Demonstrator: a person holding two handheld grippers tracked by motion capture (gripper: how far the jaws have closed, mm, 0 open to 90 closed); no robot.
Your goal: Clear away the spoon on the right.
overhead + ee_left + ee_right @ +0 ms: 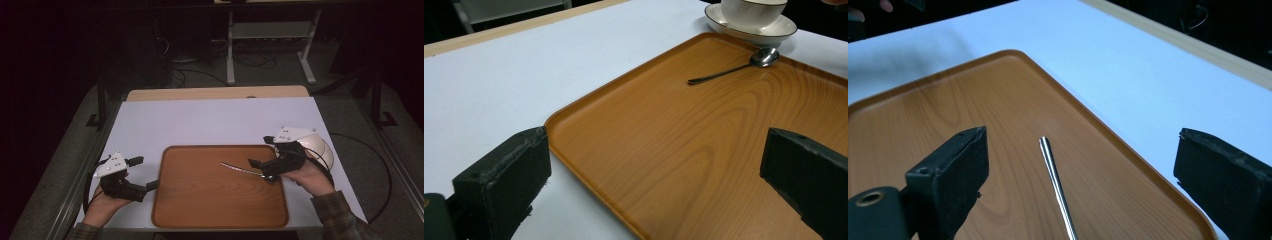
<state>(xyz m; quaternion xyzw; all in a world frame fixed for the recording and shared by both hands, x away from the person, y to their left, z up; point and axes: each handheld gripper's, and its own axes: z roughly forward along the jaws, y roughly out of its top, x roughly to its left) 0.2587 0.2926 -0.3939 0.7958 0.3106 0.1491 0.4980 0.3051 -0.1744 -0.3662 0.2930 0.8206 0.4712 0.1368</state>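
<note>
Right gripper (261,168) hovering over the wooden tray's (200,200) right edge, jaws spread wide and gripping nothing, metal spoon (242,170) lying on the tray just below them, left gripper (145,174) resting open at the tray's left edge.

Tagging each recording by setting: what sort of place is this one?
Probably a lab or workshop test bench, not a home: a white-topped table carrying a brown wooden tray, loose cables on grey carpet, and a metal-framed white stand in the dark behind.

Shiny metal spoon (744,64) on smooth wood-grain tray (704,150)
</note>
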